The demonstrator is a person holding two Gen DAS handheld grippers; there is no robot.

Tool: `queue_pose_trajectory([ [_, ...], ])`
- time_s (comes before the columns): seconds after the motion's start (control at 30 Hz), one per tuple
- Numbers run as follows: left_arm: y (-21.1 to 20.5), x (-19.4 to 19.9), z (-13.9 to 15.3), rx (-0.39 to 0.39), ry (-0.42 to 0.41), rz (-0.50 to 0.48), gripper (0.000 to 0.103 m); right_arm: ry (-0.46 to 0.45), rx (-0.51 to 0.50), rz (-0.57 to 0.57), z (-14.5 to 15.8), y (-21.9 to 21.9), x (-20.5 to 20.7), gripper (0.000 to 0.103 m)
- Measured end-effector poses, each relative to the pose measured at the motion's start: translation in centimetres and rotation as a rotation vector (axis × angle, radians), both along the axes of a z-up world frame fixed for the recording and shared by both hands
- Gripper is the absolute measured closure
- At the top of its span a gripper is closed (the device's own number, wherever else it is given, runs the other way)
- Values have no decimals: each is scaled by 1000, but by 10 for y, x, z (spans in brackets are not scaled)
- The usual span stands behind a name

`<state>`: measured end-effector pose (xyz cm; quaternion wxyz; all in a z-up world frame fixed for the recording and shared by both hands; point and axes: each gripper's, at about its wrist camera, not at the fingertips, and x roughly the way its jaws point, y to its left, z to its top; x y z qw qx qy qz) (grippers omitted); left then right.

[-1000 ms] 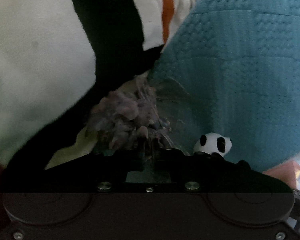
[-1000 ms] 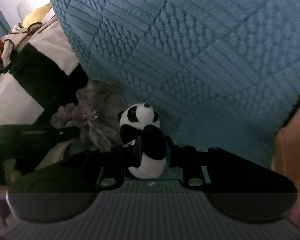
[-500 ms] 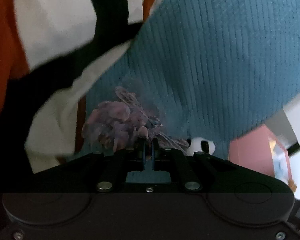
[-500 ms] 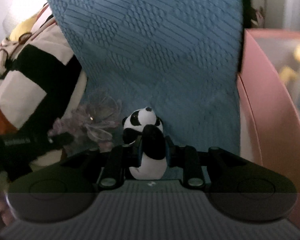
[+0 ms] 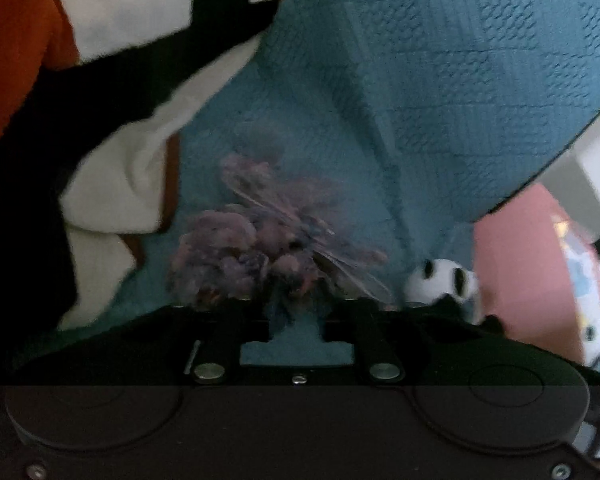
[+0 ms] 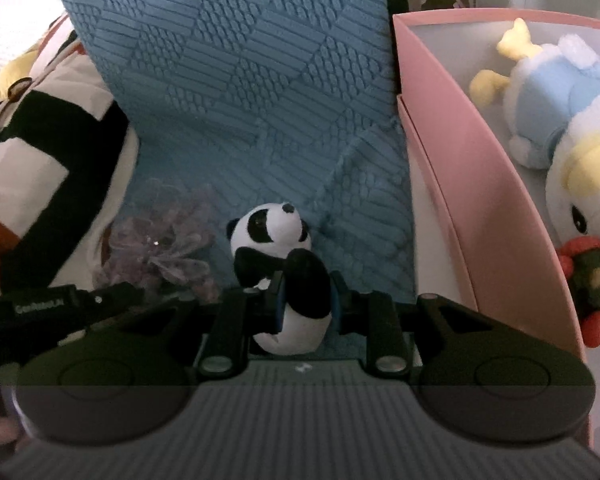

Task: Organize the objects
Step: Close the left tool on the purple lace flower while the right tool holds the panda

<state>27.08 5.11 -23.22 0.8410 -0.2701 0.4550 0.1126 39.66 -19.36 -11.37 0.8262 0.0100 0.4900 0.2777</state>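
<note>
Around you lies a teal quilted cover [image 6: 236, 80] with a raised geometric weave, a large plush in black, white and orange [image 5: 112, 80] crowding the left side, and to the right a pink box [image 6: 452, 168] that already holds a white and pale-blue plush duck [image 6: 560, 92] and another white plush with a red and green trim. The pink wall stands just beside your right gripper [image 6: 305, 300]. White lettering on the left gripper's body, seen from the right wrist, is too blurred to read for sure. Your right jaws are clamped on the small black-and-white panda plush [image 6: 278, 232], gripping its lower body with the head upright above them. Your left gripper [image 5: 296, 312] has just been opening its jaws; the fluffy purple tulle flower [image 5: 260, 248] sits at and between their tips, and you cannot tell whether they still press it.
</note>
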Motion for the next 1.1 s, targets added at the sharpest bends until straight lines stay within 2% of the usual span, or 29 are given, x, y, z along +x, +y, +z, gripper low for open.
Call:
queue_pose_trajectory([
  [0.07, 0, -1, 1, 53, 8, 6, 49, 6, 16, -4, 0, -2, 1, 77],
  [0.13, 0, -1, 3, 93, 23, 5, 47, 18, 40, -14, 1, -4, 3, 75],
  [0.17, 0, 0, 4, 109, 28, 2, 40, 23, 52, -27, 2, -5, 4, 73],
  [0.2, 1, 0, 5, 114, 27, 1, 29, 24, 64, -35, 4, -7, 6, 72],
  [0.27, 3, -1, 9, 115, 15, 8, 12, 9, 75, -39, 8, -8, 8, 58],
  [0.33, 6, -3, 15, 107, -5, 13, 11, -29, 66, -26, 13, -7, 7, 53],
  [0.47, 13, -1, 16, 57, -22, 22, 8, -68, 75, 25, 19, -3, 5, 53],
  [0.6, 12, 8, 12, 41, -8, 6, 8, -76, 64, 120, 19, 8, -1, 55],
  [0.73, 6, 21, 6, 92, 14, -24, 8, -99, -9, 169, 11, 27, -3, 55],
  [0.87, 4, 28, -3, 100, 44, -17, 8, -125, -107, 201, -3, 41, -1, 57],
  [1.1, -5, 35, -11, 168, 84, -64, 8, -87, -159, 136, -22, 36, 10, 58],
])
